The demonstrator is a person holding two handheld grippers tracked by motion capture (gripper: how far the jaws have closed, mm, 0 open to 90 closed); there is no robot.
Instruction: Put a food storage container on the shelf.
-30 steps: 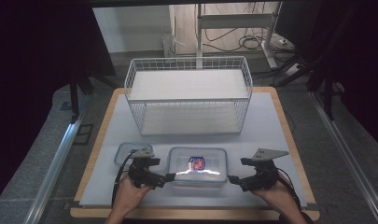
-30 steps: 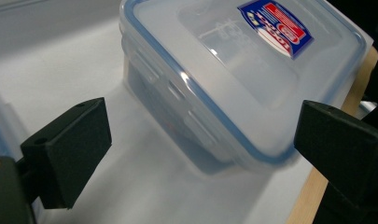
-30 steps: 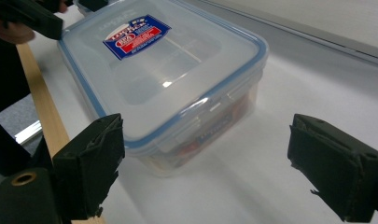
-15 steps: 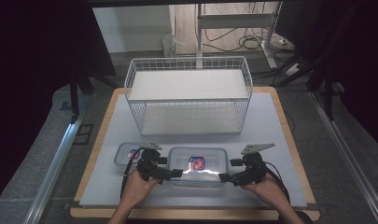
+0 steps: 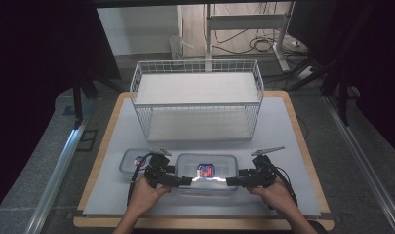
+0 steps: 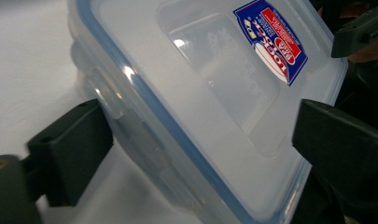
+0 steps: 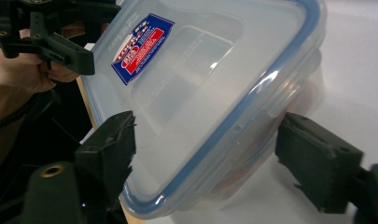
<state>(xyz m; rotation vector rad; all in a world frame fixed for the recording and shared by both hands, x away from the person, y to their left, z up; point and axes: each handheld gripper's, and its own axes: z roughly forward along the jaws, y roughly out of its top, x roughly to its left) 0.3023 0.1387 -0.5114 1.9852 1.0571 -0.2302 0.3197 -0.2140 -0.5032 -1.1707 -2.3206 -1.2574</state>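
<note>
Down at the near edge of the worktop [image 5: 292, 146], a clear lidded container [image 5: 206, 173] with a blue seal and a red-and-blue label [image 5: 205, 170] sits between the two grippers. The left gripper [image 5: 185, 181] comes in from its left end and the right gripper [image 5: 232, 182] from its right end. In the left gripper view the jaws stand spread on either side of the container's [image 6: 210, 98] corner, gripping nothing; in the right gripper view the jaws are likewise parted around the container's [image 7: 200, 102] opposite corner, though whether either jaw touches the plastic is hard to tell. A smaller clear container [image 5: 135, 161] lies just beside the left hand [image 5: 144, 195]. Farther back stands a white wire basket [image 5: 197, 100].
</note>
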